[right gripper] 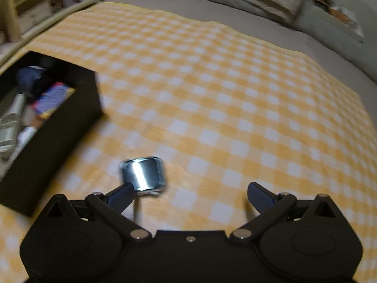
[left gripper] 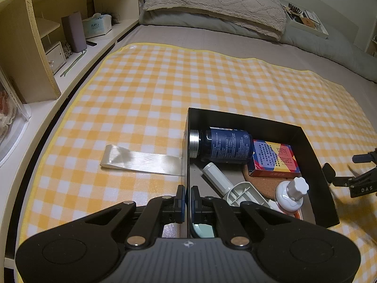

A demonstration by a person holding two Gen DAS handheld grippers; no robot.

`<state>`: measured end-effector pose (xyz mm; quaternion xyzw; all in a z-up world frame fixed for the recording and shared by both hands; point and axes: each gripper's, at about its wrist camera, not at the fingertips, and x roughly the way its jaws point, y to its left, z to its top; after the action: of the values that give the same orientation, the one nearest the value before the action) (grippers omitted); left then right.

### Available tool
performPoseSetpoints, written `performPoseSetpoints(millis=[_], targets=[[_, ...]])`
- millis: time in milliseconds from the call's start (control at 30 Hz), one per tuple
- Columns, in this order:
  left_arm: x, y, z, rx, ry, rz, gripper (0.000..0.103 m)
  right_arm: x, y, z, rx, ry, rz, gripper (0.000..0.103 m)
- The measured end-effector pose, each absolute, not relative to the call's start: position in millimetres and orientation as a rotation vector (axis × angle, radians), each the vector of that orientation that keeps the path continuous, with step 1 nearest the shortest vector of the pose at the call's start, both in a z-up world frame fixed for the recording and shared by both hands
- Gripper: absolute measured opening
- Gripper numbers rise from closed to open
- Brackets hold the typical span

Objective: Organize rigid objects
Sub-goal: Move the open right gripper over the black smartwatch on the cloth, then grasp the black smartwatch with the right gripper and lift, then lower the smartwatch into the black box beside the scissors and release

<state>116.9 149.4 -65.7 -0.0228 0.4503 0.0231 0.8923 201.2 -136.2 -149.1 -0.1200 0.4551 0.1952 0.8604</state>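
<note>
Where checked cloth (left gripper: 146, 89) covers bed (left gripper: 212, 40), shelves (left gripper: 47, 47) alongside

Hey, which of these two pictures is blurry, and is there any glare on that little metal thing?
Left wrist view: sharp, dim warm light, the black box crisp, only fisheye bending at the edges. Right wrist view: motion-smeared throughout, the box and checked cloth soft; a bright white glare stripe runs down the shiny metal cylinder.

black box (left gripper: 308, 146): one
blue bottle (left gripper: 226, 146): one; in the box
bright card box (left gripper: 274, 159): one
shiny metal cup (right gripper: 143, 174): one
grippers: two
</note>
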Motion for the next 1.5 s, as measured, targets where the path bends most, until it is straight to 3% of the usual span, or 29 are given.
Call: performPoseSetpoints(millis=[267, 333, 400, 500, 867, 1033, 1500], targets=[[115.1, 148.8, -64.7, -0.046, 0.934, 0.045, 0.005, 198.1, -104.8, -151.8, -0.396, 0.873, 0.531, 0.103], [115.1, 149.1, -64.6, -0.048, 0.934, 0.041, 0.005, 202.9, -101.0, -154.1, -0.414, 0.874, 0.532, 0.096], [115.0, 149.6, -64.8, -0.051, 0.936, 0.038, 0.005, 205.3, -98.8, -155.2, -0.414, 0.882, 0.549, 0.080], [115.0, 150.2, -65.4, -0.053, 0.938, 0.036, 0.005, 207.7, -96.1, -155.4, -0.397, 0.901, 0.560, 0.072], [115.9, 150.5, -66.3, -0.052, 0.941, 0.035, 0.005, 211.2, -95.2, -156.6, -0.380, 0.995, 0.569, 0.069], [115.7, 150.7, -66.5, -0.051, 0.940, 0.035, 0.005, 203.8, -92.3, -154.5, -0.410, 0.961, 0.637, 0.047], [115.8, 151.1, -66.7, -0.052, 0.942, 0.037, 0.005, 207.3, -91.6, -144.8, -0.362, 0.981, 0.578, 0.047]])
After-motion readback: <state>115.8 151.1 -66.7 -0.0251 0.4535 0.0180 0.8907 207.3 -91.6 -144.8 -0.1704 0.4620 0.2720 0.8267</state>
